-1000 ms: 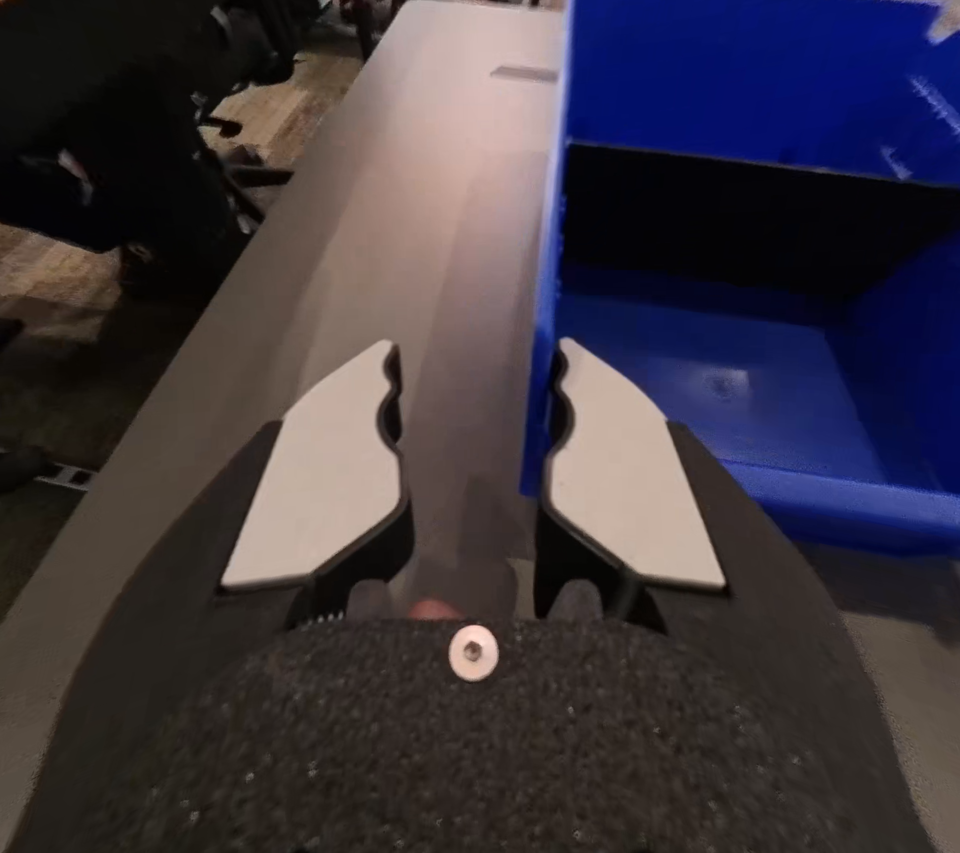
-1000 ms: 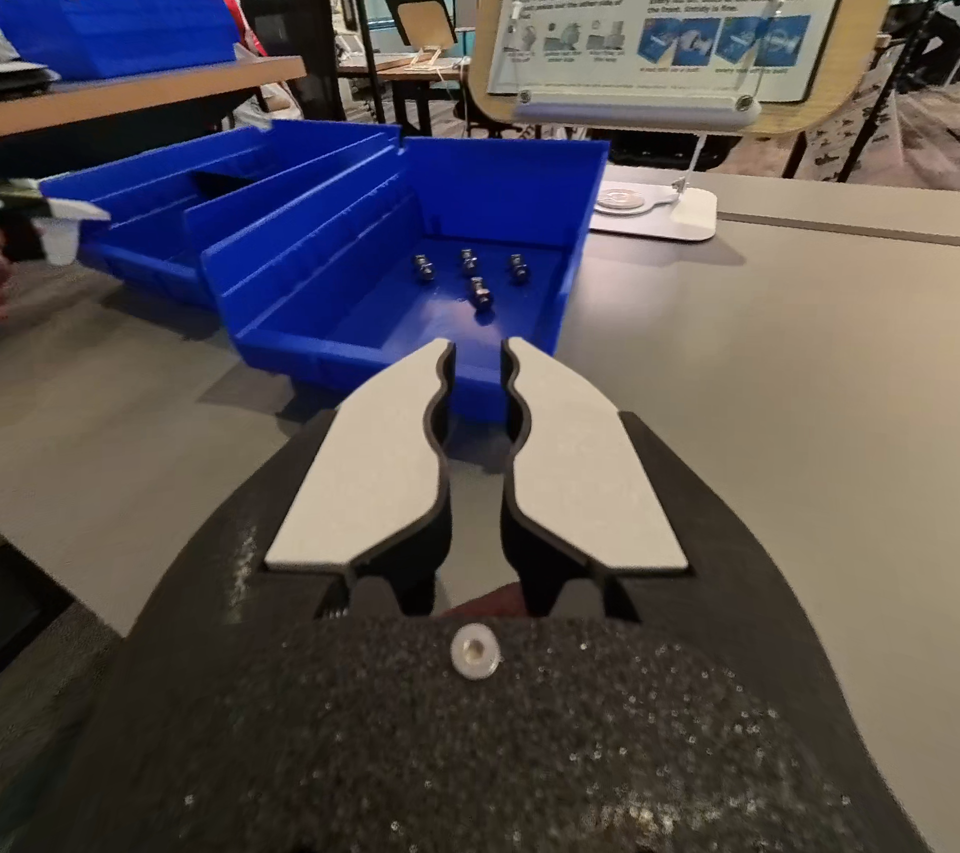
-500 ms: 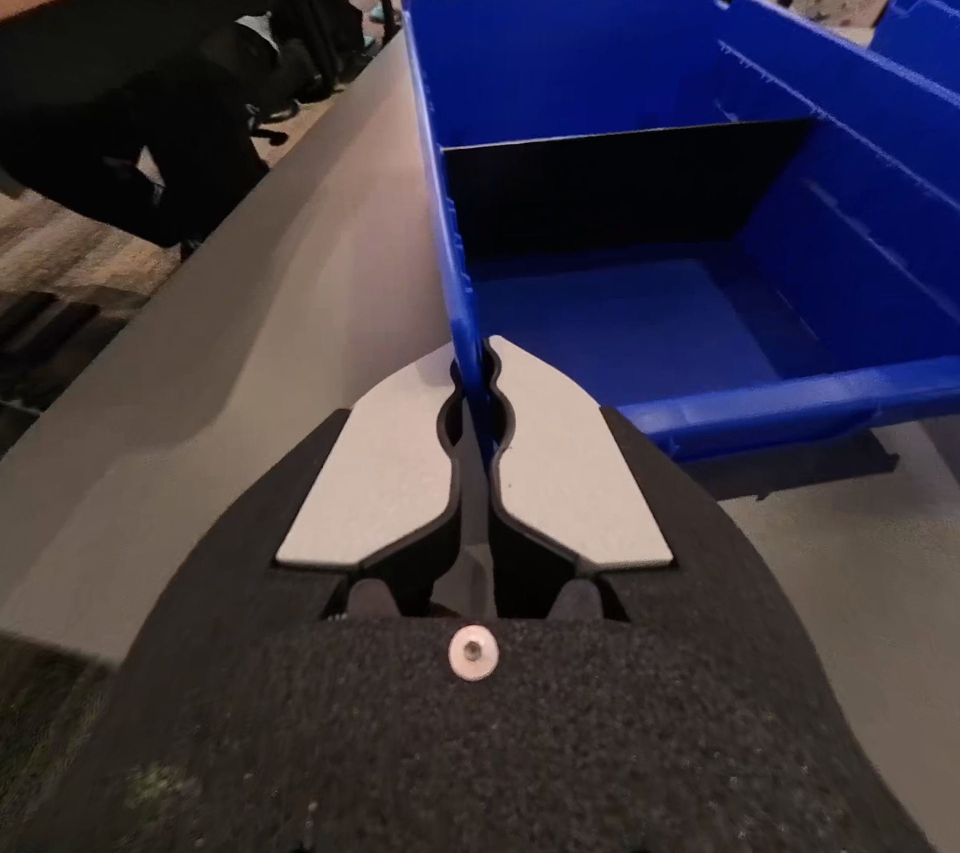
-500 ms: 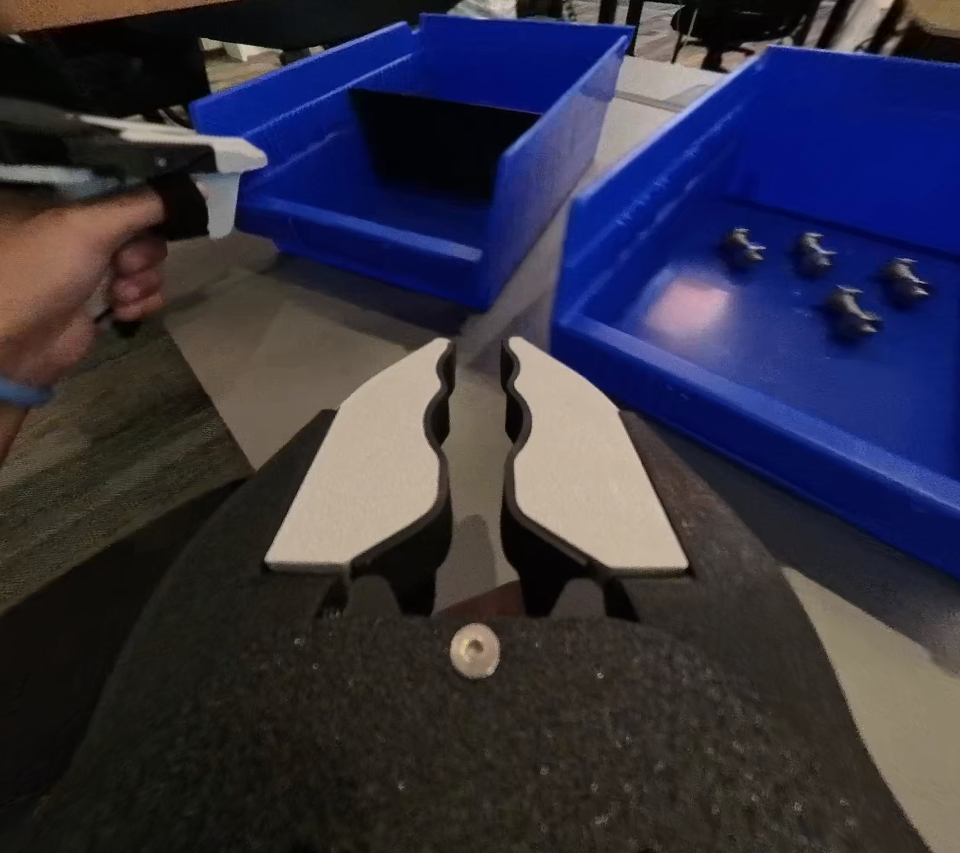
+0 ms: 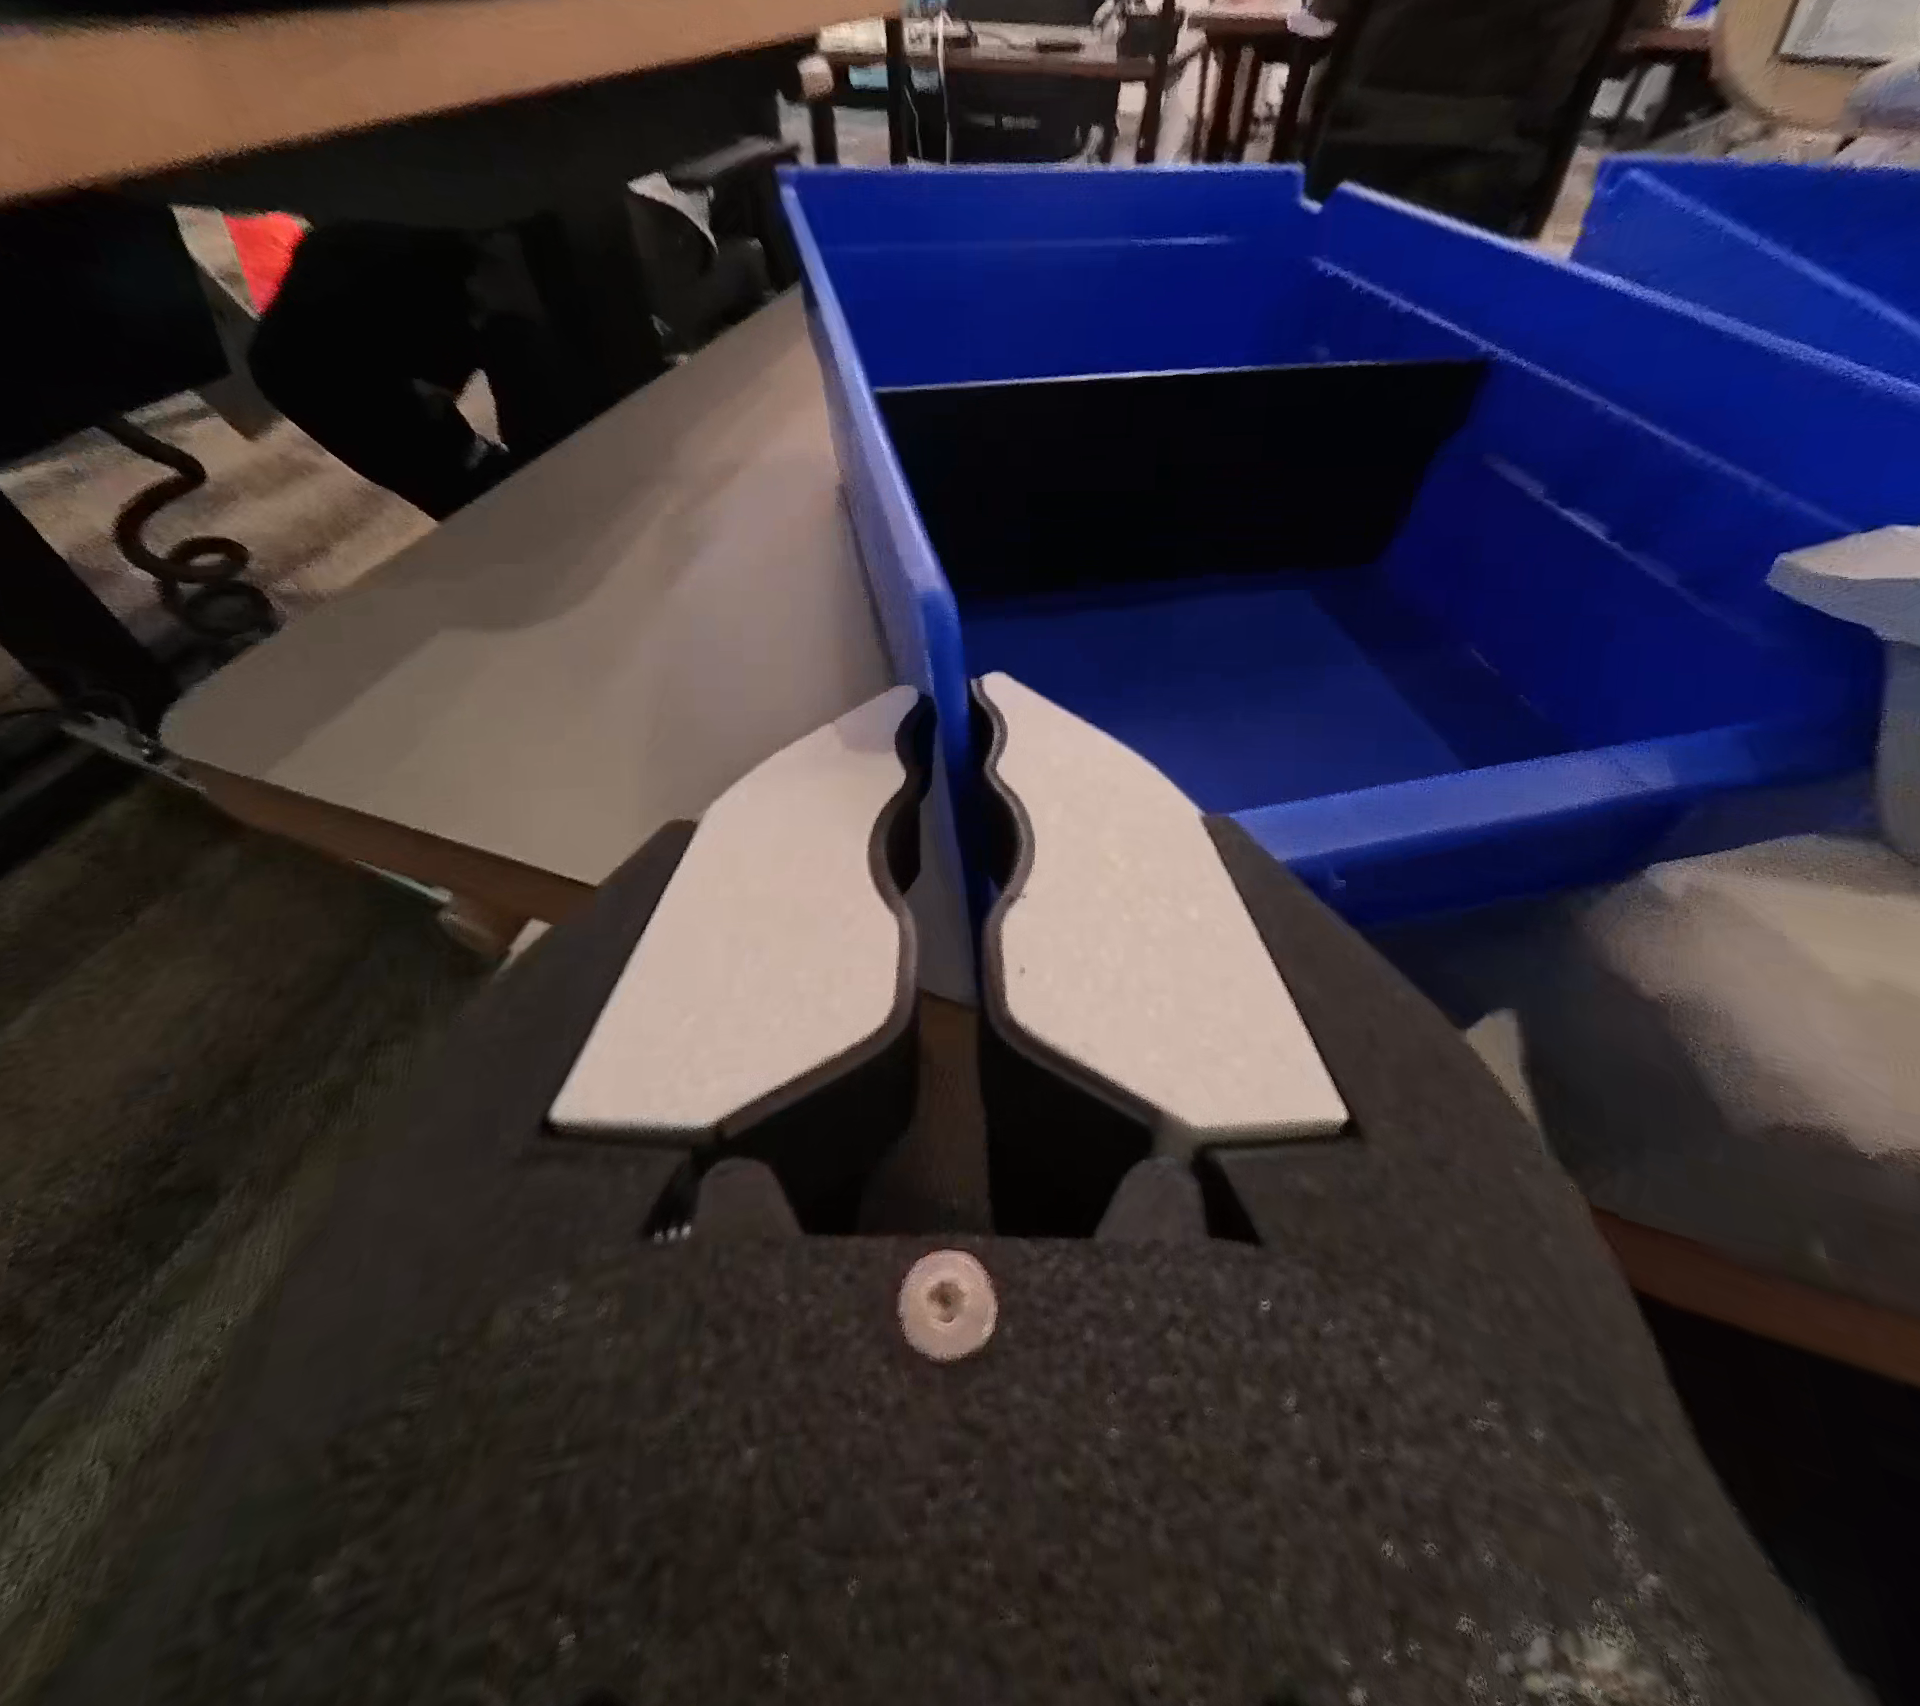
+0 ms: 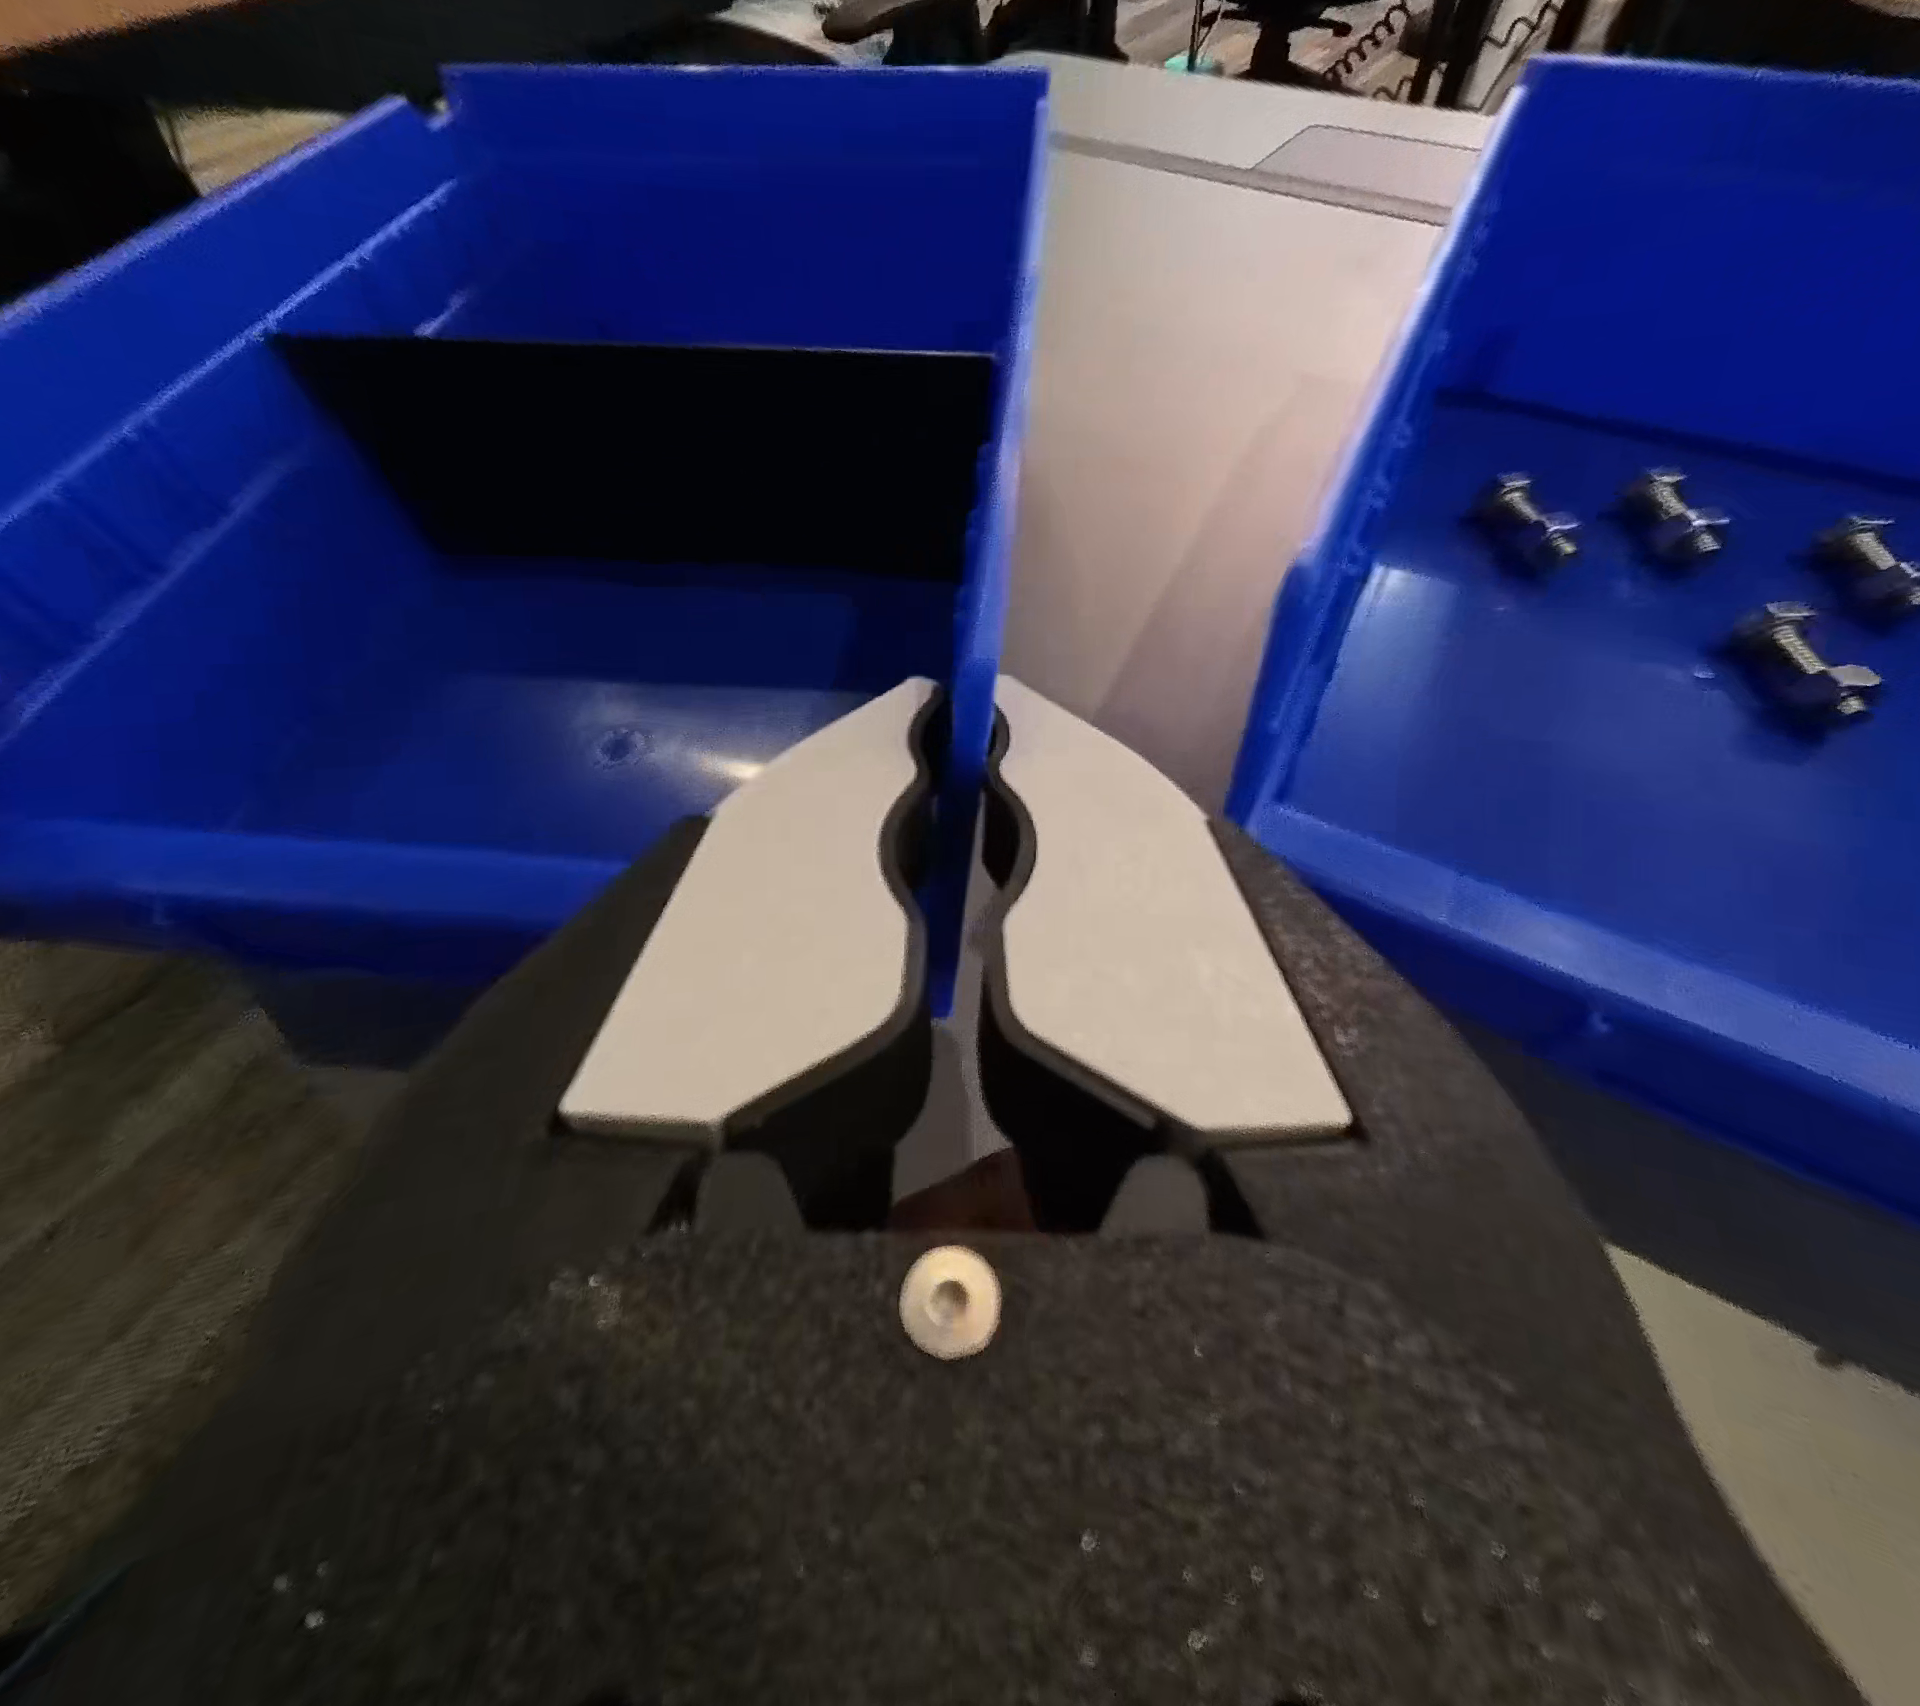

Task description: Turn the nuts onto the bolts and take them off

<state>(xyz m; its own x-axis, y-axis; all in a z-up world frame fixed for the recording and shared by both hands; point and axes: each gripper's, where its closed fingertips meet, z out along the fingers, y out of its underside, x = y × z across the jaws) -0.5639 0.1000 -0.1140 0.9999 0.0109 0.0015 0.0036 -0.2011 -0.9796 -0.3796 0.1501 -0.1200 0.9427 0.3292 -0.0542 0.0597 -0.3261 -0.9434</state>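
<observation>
An empty blue bin [image 5: 1143, 285] with a black divider [image 5: 1174, 472] stands in front of both grippers. My left gripper [image 5: 951, 706] is shut on the bin's left wall near its front corner. My right gripper [image 6: 966, 700] is shut on the same bin's [image 6: 727, 222] right wall near its front corner. One white finger of the right gripper [image 5: 1849, 596] shows at the right edge of the left wrist view. A second blue bin [image 6: 1382, 430] to the right holds several bolts with nuts on them [image 6: 1803, 669].
The bins are on a grey table [image 6: 1164, 368]; its front edge [image 5: 343, 835] is close below the grippers, with dark floor [image 5: 156, 1085] beyond. A wooden desk [image 5: 416, 56] stands at the back left, with chairs and desks behind.
My right gripper has swung left from the bolt bin to the empty bin's right wall and shut on it. My left gripper shut on the left wall and has kept hold.
</observation>
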